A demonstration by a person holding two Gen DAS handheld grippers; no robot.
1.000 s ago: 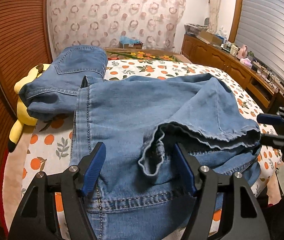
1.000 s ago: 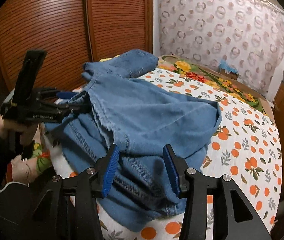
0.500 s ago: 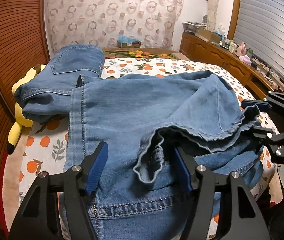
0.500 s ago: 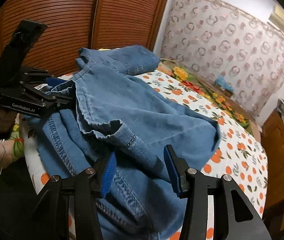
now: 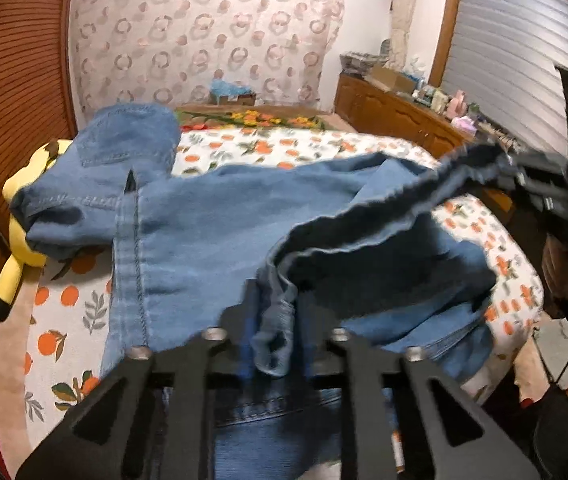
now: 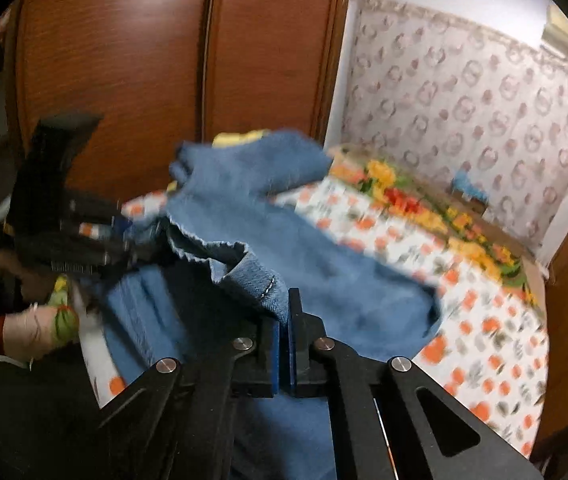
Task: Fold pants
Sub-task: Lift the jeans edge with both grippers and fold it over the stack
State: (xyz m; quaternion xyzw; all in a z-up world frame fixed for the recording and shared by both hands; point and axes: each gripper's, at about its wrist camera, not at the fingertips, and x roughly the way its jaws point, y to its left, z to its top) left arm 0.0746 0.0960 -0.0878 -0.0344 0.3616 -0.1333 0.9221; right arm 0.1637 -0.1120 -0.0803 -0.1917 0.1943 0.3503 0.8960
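Blue denim pants [image 5: 220, 232] lie across a bed with an orange-print sheet; the seat end [image 5: 124, 148] rests at the far left. My left gripper [image 5: 274, 336] is shut on one corner of the frayed leg hem [image 5: 276, 344]. My right gripper [image 6: 282, 324] is shut on the other hem corner [image 6: 260, 284]. The hem edge [image 5: 403, 200] is stretched and lifted between the two grippers. The right gripper shows at the right of the left wrist view [image 5: 539, 176], and the left gripper at the left of the right wrist view [image 6: 96, 248].
A yellow plush toy [image 5: 24, 216] lies under the pants' seat end at the bed's left edge. A wooden wardrobe [image 6: 164, 60] stands on the left. A low wooden cabinet [image 5: 395, 116] with clutter runs along the right wall. The bed sheet [image 6: 483, 300] is bare on the right.
Both grippers have closed on the hem corners and lifted them. The hem is now raised and pulled taut between them; both views are motion-blurred.
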